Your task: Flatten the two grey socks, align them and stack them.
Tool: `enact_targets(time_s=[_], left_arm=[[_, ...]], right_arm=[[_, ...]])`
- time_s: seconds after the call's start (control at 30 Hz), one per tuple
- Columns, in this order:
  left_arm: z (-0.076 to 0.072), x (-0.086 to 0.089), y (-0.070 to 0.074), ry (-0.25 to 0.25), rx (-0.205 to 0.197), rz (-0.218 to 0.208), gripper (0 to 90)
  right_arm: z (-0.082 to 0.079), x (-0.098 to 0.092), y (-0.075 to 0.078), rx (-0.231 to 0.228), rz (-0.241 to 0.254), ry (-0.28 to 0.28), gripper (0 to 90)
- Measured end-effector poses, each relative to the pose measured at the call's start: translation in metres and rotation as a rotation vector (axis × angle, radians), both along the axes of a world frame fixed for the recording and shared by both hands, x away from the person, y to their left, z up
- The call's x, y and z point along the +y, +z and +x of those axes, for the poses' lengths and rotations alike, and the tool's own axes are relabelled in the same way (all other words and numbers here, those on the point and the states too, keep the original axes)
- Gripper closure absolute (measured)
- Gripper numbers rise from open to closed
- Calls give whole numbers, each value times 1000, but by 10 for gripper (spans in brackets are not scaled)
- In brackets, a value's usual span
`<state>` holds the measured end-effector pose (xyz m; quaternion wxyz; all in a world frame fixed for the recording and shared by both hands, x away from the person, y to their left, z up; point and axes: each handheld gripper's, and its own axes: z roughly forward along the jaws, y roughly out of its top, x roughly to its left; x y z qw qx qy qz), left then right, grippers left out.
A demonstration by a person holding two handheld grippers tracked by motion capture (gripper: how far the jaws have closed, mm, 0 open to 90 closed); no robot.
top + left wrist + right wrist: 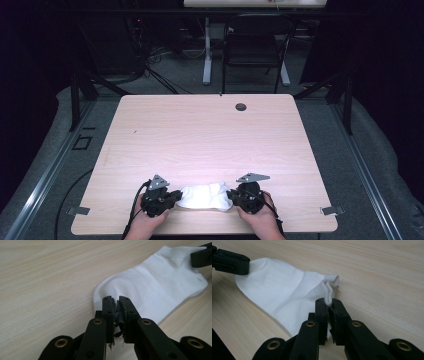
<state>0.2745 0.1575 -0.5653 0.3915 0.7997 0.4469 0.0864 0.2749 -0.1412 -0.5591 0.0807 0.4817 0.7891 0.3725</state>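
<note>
We look down on a pale wooden table [210, 130] with rounded corners and a small dark round hole [241, 106] near its far edge. Light falls brightest on the near part of its top. Under and around it we see grey floor [330, 125], with metal rails [45, 180] running along both sides and black cables [150, 70] lying beyond the far left corner. Behind the table stands a black chair [252, 47] beside a white table leg [206, 50], and the edge of a second light tabletop [250, 3] shows at the top. The rest of the room around us is dark.
</note>
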Motion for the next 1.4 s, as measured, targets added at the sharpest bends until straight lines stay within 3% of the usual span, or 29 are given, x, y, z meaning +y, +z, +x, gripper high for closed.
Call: enact_targets(time_s=[0.2, 0.4, 0.57, 0.73, 0.9, 1.0, 1.17, 1.4], left_arm=[[0, 0, 2, -1, -16, -8, 836], [4, 0, -2, -1, -4, 11, 830], [7, 1, -5, -8, -18, 15, 814], [8, 0, -4, -10, -32, 10, 742], [6, 5, 5, 7, -72, -23, 686], [4, 6, 8, 2, -72, -42, 673], [2, -1, 8, -27, -68, -36, 659], [4, -8, -1, -59, -61, -10, 645]], right_arm=[[-2, 0, 3, -9, 4, -1, 853], [0, 0, 0, -8, -4, -1, 850], [2, -1, -4, 6, -10, -6, 842], [2, -3, -4, 13, -2, -5, 790], [-1, -6, 2, -30, 14, -20, 721], [-3, -7, 7, -46, 20, -25, 721], [-9, 2, 14, -108, 28, 28, 723], [-6, 15, 5, -95, -16, 86, 706]])
